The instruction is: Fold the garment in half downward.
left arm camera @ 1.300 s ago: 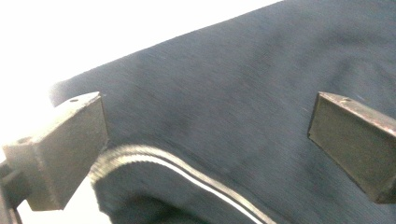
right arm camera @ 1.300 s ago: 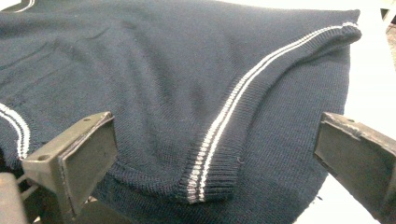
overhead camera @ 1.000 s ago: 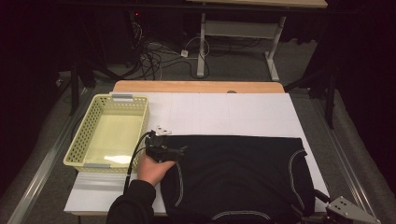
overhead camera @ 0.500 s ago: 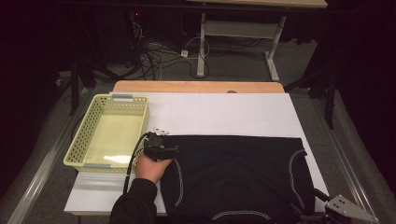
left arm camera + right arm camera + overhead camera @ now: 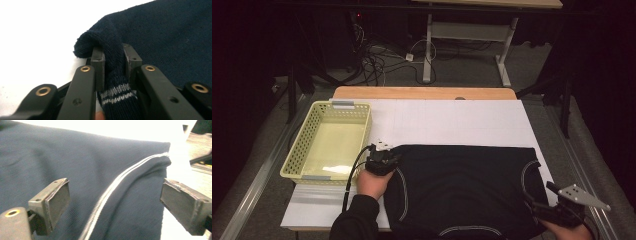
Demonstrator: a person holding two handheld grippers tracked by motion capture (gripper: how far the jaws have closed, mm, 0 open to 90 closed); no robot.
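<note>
A dark navy garment (image 5: 462, 180) with thin white stripes lies flat on the white table top (image 5: 447, 120). My left gripper (image 5: 381, 159) sits at its far left corner. In the left gripper view its jaws have just been closing, and the left gripper (image 5: 113, 56) is shut on a bunched fold of the navy knit (image 5: 170, 32). At the garment's near right edge is my right gripper (image 5: 537, 207). The right gripper (image 5: 115, 202) stands open, its jaws having just narrowed a little, with the striped seam (image 5: 125, 176) lying between the pads, untouched.
A pale yellow mesh basket (image 5: 297, 150) stands at the table's left side, next to the left gripper. A wooden strip (image 5: 422, 92) runs along the table's far edge. Beyond it are cables and a desk frame (image 5: 432, 50) on the floor.
The right gripper has moved away from the near right corner and in over the garment's right edge. The left hand has kept its place at the garment's far left corner.
</note>
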